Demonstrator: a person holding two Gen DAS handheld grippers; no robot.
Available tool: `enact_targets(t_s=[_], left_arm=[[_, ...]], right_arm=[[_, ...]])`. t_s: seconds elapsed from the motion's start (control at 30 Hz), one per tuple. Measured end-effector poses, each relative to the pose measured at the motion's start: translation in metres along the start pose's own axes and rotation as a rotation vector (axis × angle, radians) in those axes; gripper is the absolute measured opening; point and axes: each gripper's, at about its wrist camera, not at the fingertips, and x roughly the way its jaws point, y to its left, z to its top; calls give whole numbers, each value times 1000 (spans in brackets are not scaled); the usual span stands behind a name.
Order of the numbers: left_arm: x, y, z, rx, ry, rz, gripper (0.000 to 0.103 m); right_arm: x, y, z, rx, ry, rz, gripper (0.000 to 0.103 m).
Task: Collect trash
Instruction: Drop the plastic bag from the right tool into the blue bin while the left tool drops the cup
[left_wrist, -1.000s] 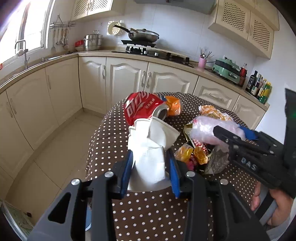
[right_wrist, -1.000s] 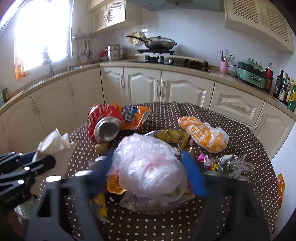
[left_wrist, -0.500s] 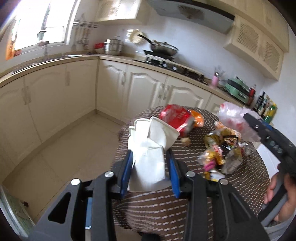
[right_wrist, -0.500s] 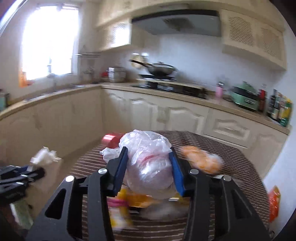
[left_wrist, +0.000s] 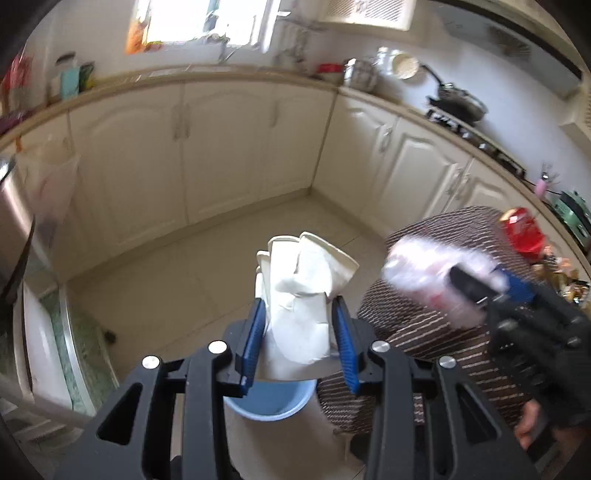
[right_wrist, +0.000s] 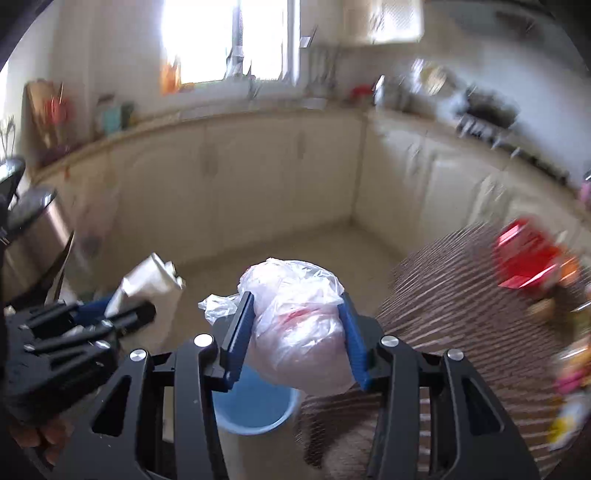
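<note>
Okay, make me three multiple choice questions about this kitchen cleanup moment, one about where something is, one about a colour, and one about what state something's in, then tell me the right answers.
1. Where is the bucket?
A. On the table
B. On the floor, below the grippers
C. On the counter

2. What colour are the pads on the left gripper?
A. Blue
B. Green
C. Yellow

3. What is the right gripper doing?
A. Hanging open and empty
B. Shut on a red can
C. Shut on the plastic bag

Answers:
1. B, since both wrist views show the bucket on the floor beside the table, under the held trash.
2. A, since both pads pressing the white paper bag are blue.
3. C, since the crumpled clear bag sits squeezed between its two fingers.
</note>
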Motion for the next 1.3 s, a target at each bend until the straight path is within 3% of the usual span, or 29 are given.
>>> enact_targets(t_s=[0.2, 0.37, 0.5, 0.9, 1.03, 1.1, 1.17, 1.3], left_arm=[[77, 53, -21, -114, 155, -13, 36], [128, 74, -31, -129, 242, 17, 36], [155, 82, -36, -135, 278, 33, 36], [218, 71, -43, -145, 372, -6, 37], [216, 64, -38, -144, 363, -16, 37], [210, 63, -34, -152, 353, -15, 41], [200, 60, -28, -147, 329, -2, 52], [175, 53, -17, -140, 285, 6, 55]], right_arm=[[104, 18, -25, 75, 188, 88, 45], [161, 15, -29, 125, 249, 126, 57], [185, 9, -35, 102, 277, 84, 61], [178, -1, -46, 24, 235, -92, 77], [171, -2, -45, 8, 215, -138, 80], [162, -2, -42, 8, 197, -146, 81], [155, -4, -38, 5, 180, -154, 84], [131, -2, -29, 12, 143, -144, 85]])
